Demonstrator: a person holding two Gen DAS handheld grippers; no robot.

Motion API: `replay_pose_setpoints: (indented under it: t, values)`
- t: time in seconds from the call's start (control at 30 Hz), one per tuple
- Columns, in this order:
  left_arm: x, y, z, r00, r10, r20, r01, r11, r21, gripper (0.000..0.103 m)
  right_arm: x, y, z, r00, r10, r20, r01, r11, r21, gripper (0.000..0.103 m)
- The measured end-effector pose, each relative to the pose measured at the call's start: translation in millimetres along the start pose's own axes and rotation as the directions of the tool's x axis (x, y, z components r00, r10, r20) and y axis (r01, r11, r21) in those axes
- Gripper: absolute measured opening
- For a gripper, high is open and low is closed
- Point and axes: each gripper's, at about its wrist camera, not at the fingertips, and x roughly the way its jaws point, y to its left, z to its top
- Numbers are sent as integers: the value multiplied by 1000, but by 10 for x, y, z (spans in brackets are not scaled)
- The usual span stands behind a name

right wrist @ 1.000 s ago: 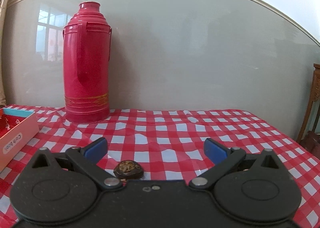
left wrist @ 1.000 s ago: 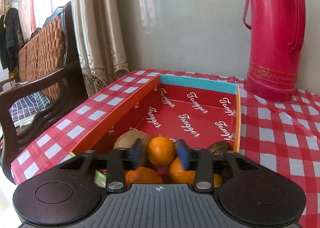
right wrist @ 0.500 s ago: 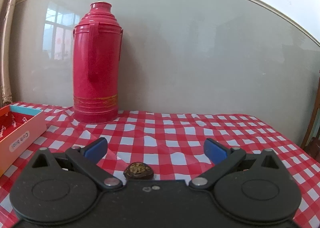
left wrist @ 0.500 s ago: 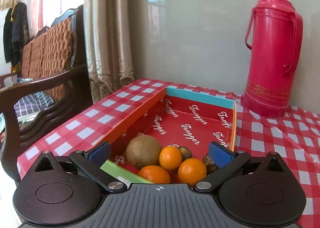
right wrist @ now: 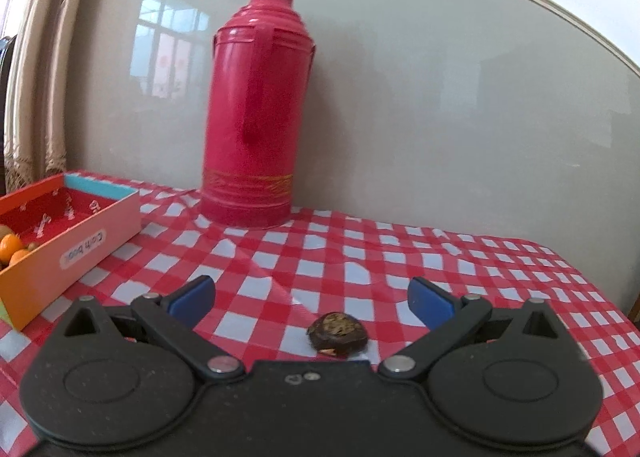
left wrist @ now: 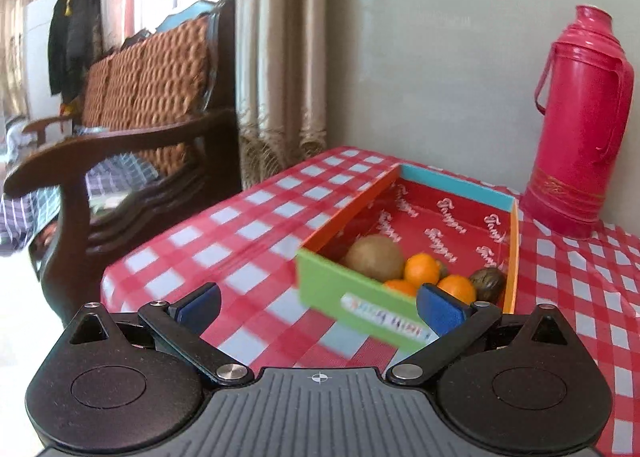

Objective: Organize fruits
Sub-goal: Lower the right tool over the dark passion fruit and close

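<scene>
Two grippers, both spread wide and empty. My left gripper hovers near the box, which holds a kiwi, three oranges and a dark fruit. My right gripper frames another dark wrinkled fruit on the checkered tablecloth, thermos far behind.

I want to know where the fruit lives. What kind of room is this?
Probably a living or dining room in someone's home. There's a wooden armchair by curtains, and a checked tablecloth with a red thermos on it.
</scene>
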Motion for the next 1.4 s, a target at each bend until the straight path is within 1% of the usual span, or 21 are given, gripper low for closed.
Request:
replay_pose_setpoints:
  t: [0.13,0.23,0.33,0.43,0.57,0.77,0.87,0.97,1.03,1.13,1.23,1.3,1.4]
  values:
    - [-77,130,-110,1000,25,-1,-25,1000,-13,103,46,-1,-13,1000,-2,-20,2,1000,-2,97]
    - [-64,226,-150,999,50,-9,-50,998,-26,103,110,-19,-31,999,-4,-52,4,1000,3,97]
    - [-17,347,-166,996,88,-24,-90,994,-63,103,176,-20,-45,996,-3,-85,3,1000,-1,97]
    - [15,467,-175,994,104,-41,-107,989,-105,103,233,-10,-53,994,9,-110,-9,1000,3,97]
    - [44,558,-200,991,124,-51,-130,983,-127,103,329,-3,-52,990,13,-140,-14,1000,-9,97]
    - [69,658,-215,987,149,-56,-156,979,-131,103,561,-98,-39,976,13,-218,-13,1000,1,94]
    - [92,718,-218,985,156,-67,-164,976,-142,103,677,-137,-54,966,-14,-257,16,1000,5,93]
    - [119,770,-222,984,163,-77,-173,974,-144,103,769,-180,-72,958,-19,-287,28,999,26,85]
    - [123,799,-221,983,169,-76,-178,973,-148,103,817,-197,-83,952,-9,-305,24,999,43,73]
    - [138,818,-223,982,173,-81,-183,972,-148,103,864,-183,-93,948,0,-320,20,998,60,72]
    - [136,820,-227,981,174,-81,-184,973,-141,103,893,-152,-105,944,-5,-330,23,998,51,72]
    - [136,822,-226,981,178,-78,-187,973,-136,103,916,-137,-117,940,3,-341,16,999,52,70]
    - [143,843,-225,980,182,-80,-192,972,-136,103,921,-130,-108,941,4,-339,16,998,55,68]
